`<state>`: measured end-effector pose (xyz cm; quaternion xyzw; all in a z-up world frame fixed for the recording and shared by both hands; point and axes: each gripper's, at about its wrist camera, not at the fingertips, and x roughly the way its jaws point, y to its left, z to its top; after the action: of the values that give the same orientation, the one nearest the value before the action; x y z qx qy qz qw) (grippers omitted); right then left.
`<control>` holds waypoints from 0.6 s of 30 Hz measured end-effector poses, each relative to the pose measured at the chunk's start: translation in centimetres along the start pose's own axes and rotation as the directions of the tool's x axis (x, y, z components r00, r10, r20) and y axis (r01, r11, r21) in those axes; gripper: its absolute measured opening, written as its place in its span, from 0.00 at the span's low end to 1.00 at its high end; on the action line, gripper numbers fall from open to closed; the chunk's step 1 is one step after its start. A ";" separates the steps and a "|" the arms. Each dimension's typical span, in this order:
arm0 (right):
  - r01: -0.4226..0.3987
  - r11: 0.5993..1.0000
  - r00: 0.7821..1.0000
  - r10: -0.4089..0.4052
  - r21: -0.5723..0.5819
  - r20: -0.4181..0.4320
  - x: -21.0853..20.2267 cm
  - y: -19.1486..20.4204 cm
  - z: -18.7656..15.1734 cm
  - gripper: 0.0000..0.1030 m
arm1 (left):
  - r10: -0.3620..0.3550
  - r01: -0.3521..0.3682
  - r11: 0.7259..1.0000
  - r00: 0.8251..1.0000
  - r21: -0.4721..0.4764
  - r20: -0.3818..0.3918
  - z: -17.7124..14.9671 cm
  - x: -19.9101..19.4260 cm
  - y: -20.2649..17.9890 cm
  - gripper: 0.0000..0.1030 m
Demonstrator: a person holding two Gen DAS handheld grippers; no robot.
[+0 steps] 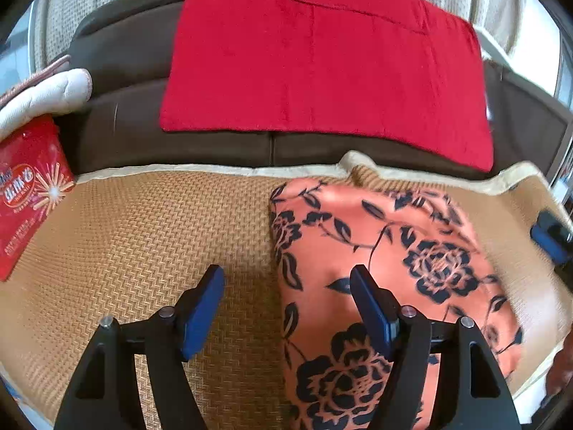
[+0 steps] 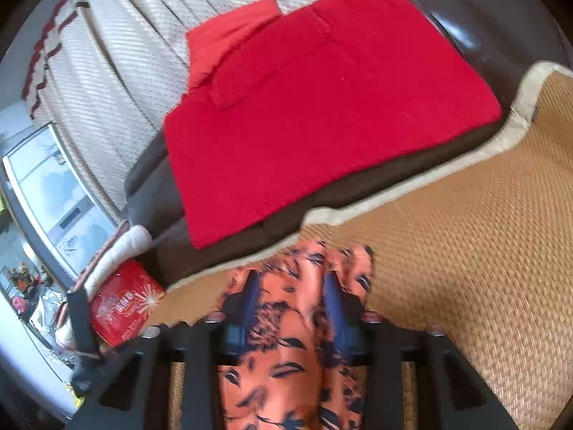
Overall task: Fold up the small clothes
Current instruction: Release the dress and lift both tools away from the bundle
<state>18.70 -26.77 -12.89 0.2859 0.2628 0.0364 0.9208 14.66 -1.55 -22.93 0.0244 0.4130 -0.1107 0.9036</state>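
An orange garment with a black flower print (image 1: 386, 272) lies on a woven straw mat (image 1: 143, 236), folded over, its left edge running down the middle of the left wrist view. My left gripper (image 1: 286, 308) is open just above the mat; its right finger is over the garment's left edge, its left finger over bare mat. My right gripper (image 2: 292, 308) is shut on a bunched part of the same garment (image 2: 283, 358) and holds it lifted above the mat (image 2: 465, 251). Its blue pads also show at the right edge of the left wrist view (image 1: 549, 236).
A red folded cloth (image 1: 322, 57) lies on the brown sofa back (image 1: 121, 71) beyond the mat. A red snack box (image 1: 25, 193) and a white cushion (image 1: 43, 93) sit at the left. A cream throw (image 2: 118, 46) hangs behind.
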 end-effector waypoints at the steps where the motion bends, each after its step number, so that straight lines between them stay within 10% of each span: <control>1: -0.015 1.000 1.000 0.015 0.002 -0.014 0.5 0.3 0.0 0.36 | 0.012 -0.012 1.000 1.000 0.010 -0.015 -0.2 0.3 0.0 0.71; 8: 0.049 0.999 0.942 -0.038 0.025 -0.334 9.5 -0.3 -2.1 0.33 | 0.063 -0.059 0.998 0.990 0.031 -0.127 -1.3 3.4 -0.5 0.79; 18: 0.080 0.996 0.976 -0.083 -0.025 -0.199 1.4 0.8 -1.9 0.35 | 0.146 -0.154 0.987 0.980 0.046 0.138 -0.9 -6.1 -1.8 0.86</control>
<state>19.00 -24.78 -14.44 0.2619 0.3653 0.0295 0.8928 9.74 -2.04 -18.87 0.0733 0.3451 -0.0551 0.9341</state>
